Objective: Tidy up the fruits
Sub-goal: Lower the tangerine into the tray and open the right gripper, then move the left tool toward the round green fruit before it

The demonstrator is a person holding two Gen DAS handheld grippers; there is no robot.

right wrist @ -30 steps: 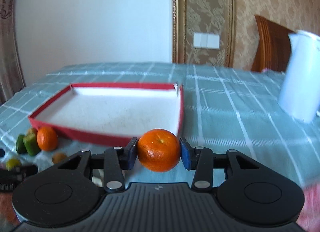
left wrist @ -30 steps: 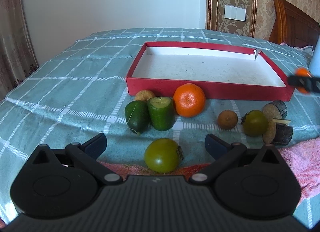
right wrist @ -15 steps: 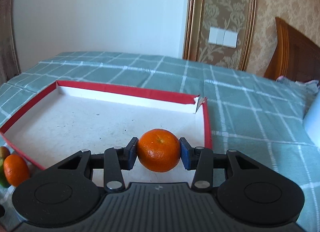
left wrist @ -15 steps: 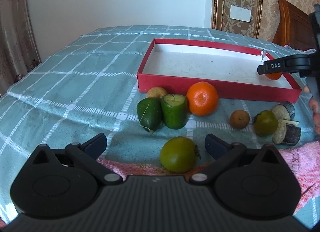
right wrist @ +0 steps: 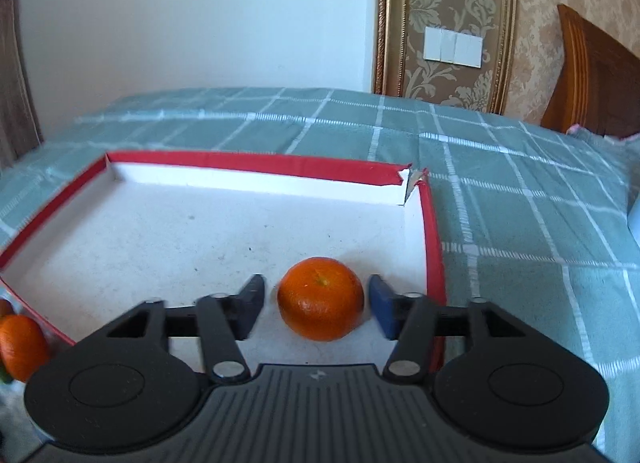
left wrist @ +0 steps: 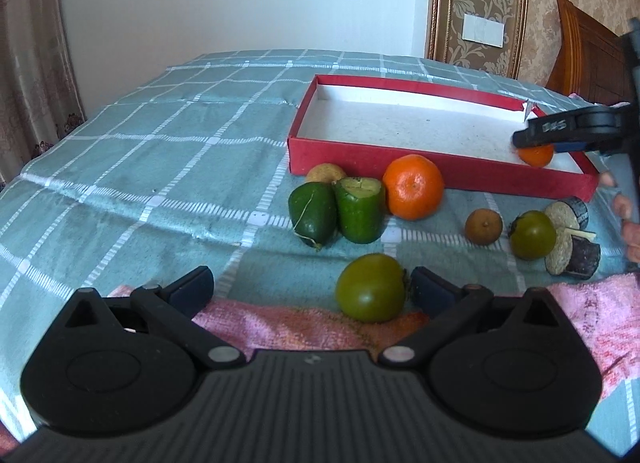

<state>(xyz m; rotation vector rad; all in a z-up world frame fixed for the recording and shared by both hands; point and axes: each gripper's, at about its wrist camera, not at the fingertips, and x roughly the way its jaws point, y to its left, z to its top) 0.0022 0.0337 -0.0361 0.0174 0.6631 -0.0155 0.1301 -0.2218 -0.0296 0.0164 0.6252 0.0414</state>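
Observation:
A small orange (right wrist: 321, 298) rests on the white floor of the red box (right wrist: 433, 231), near its right wall. My right gripper (right wrist: 316, 305) straddles it with the jaws opening, and a gap shows on each side of the fruit. In the left wrist view that same orange (left wrist: 536, 154) peeks out under the right gripper. My left gripper (left wrist: 310, 289) stands open low over the bed, with a green persimmon (left wrist: 370, 288) lying between its fingers, untouched. In front of the red box (left wrist: 400, 162) lie a larger orange (left wrist: 413, 187) and two green fruits (left wrist: 336, 213).
A brownish round fruit (left wrist: 483, 226), a second green persimmon (left wrist: 532, 235) and two dark cut stubs (left wrist: 572, 251) sit at the right. A pink towel (left wrist: 592, 315) covers the near edge of the checked teal cover. A hand (left wrist: 626, 223) shows at the right edge.
The right gripper carried the small orange over the box and down to its floor, then its jaws parted from the fruit. The left gripper's view shifted slightly left; its jaws stayed open.

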